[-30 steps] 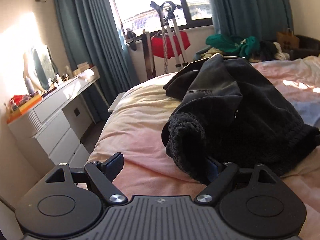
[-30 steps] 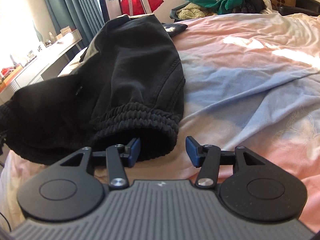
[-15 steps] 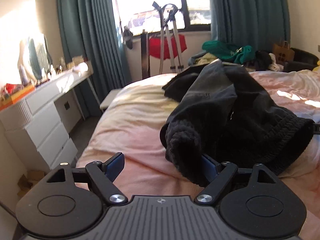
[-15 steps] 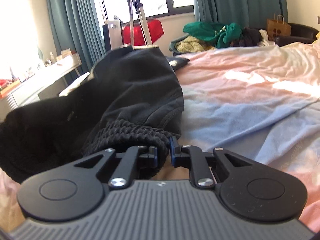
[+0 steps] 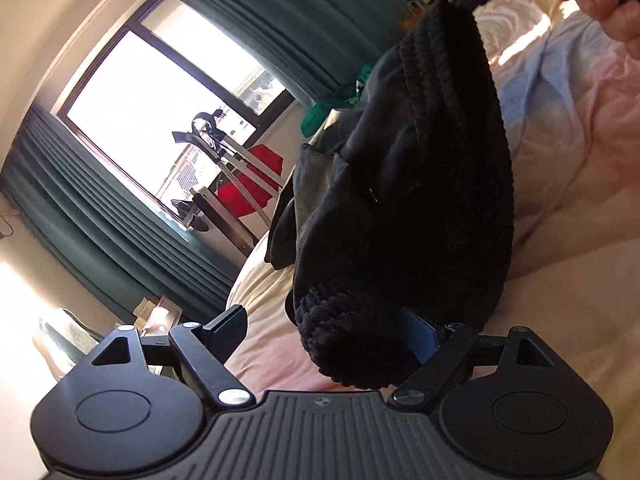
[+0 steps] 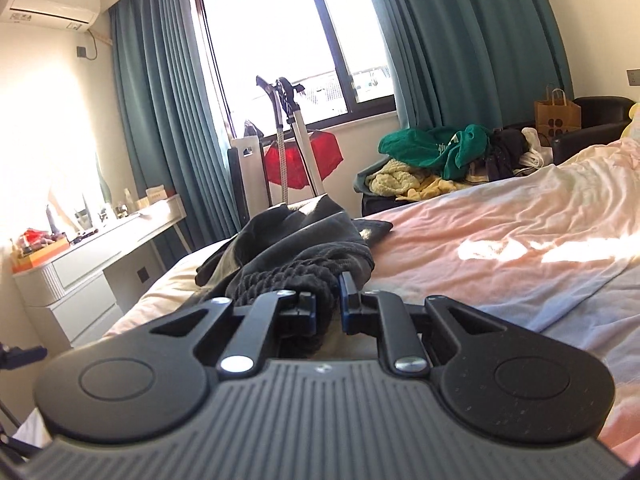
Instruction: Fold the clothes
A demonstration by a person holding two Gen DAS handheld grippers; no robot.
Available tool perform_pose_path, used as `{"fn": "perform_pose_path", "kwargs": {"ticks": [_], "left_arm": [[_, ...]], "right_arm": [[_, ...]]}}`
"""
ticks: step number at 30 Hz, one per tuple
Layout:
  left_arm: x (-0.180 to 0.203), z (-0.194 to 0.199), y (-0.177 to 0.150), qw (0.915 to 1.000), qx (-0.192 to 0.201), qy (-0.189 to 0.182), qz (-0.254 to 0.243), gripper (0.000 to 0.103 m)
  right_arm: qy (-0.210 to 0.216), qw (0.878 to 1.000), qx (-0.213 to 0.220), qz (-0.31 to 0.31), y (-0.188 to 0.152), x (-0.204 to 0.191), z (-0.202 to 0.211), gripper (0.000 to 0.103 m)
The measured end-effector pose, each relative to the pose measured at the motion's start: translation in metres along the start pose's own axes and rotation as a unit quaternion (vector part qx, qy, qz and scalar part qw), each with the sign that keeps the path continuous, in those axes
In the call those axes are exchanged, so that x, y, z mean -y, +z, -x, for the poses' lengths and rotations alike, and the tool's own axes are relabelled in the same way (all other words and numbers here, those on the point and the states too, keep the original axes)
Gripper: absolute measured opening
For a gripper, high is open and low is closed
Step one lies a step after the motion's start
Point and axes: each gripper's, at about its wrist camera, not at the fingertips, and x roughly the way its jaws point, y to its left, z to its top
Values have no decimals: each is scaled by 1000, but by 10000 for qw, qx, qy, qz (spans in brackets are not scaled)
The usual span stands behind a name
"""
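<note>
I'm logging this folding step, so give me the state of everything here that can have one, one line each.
Right gripper: shut on the ribbed waistband.
Left gripper: open, waistband bunch between its fingers, not pinched.
Black garment: partly lifted, unfolded, hanging between both grippers.
Curtains: drawn apart.
Bed cover: rumpled, sunlit.
Green clothes pile: heaped, unfolded.
Dresser drawers: closed.

black garment [image 5: 404,216], pink bedsheet [image 6: 472,248], teal curtains [image 6: 160,120]
</note>
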Motion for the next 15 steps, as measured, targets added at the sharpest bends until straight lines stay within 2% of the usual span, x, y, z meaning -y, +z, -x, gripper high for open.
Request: {"fn": "perform_pose_path", "kwargs": {"ticks": [4,8,10,14,15], "left_arm": [[30,-2,0,9964,-2,-40,-852,77],[52,-3,-6,9885,-33,-187,-1497,76],[53,-5,-8,9882,-35,-117,-1528,77],[43,-18,-4,9935,-132,78,-1129,81],[44,-22,-3,9931,-123,131,-1160,79]], "right_arm": [[-9,10000,-38,-78,2,4,1,14],[-104,9997,-133,-154,0,9,-1,14],[-83,9995,-164,-239,-1,11,-1,14],[-82,9999,-101,-79,-2,4,2,14],[-76,9999,-88,-37,-2,3,2,14]]}}
